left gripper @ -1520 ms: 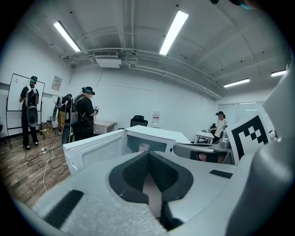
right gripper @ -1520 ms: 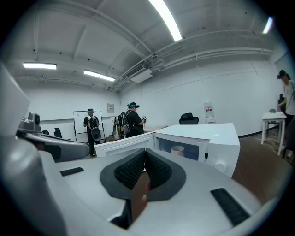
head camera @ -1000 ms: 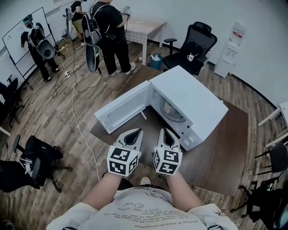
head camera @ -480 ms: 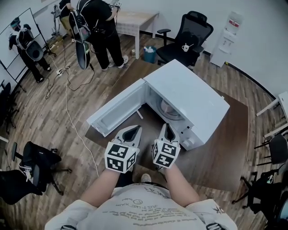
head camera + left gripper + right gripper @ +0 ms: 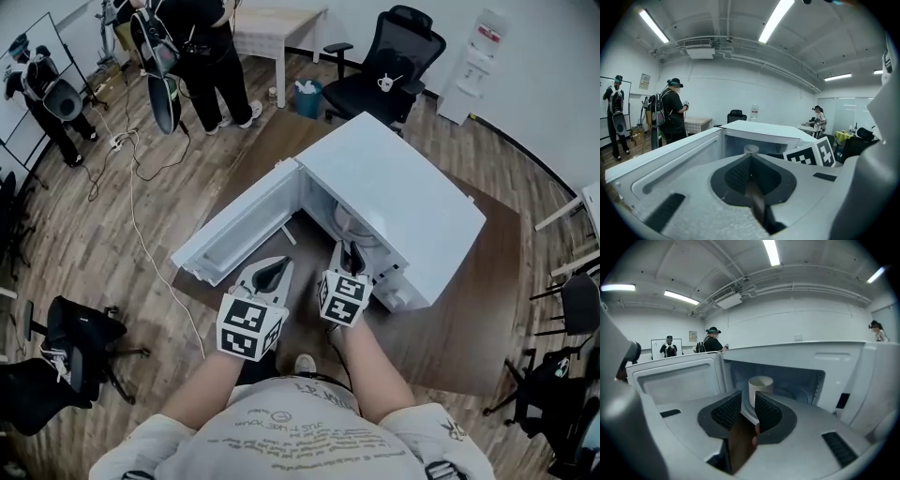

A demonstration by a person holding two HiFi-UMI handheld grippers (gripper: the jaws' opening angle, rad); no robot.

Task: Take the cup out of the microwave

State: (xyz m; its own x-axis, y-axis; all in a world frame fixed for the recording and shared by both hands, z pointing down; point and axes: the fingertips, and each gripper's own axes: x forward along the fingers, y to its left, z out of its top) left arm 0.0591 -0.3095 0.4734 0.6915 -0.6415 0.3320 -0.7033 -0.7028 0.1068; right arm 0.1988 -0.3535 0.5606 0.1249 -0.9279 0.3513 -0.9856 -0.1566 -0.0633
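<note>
Standing on a dark brown tabletop (image 5: 469, 309), the white, box-shaped microwave (image 5: 394, 197) has its door (image 5: 239, 234) swung wide to the left, its smooth inner face showing a rounded rectangular recess. Inside the cavity sits the cup (image 5: 761, 387), a plain, pale, matte cylinder, upright and well back from the opening.

The right tool (image 5: 747, 397) hovers just in front of the opening. Its dark, ribbed pads are parted by a narrow gap, and the cup shows beyond that gap, untouched. The left tool (image 5: 750, 152) is held beside it, nearer the door, its textured pads meeting at the tips with nothing between them. Each tool carries a cube of black-and-white square markers (image 5: 249, 326).

Around the tabletop runs a wood-plank floor (image 5: 112, 234), with trailing cables, a black mesh office chair (image 5: 394, 56), and several people standing off to the far left under strip lighting.
</note>
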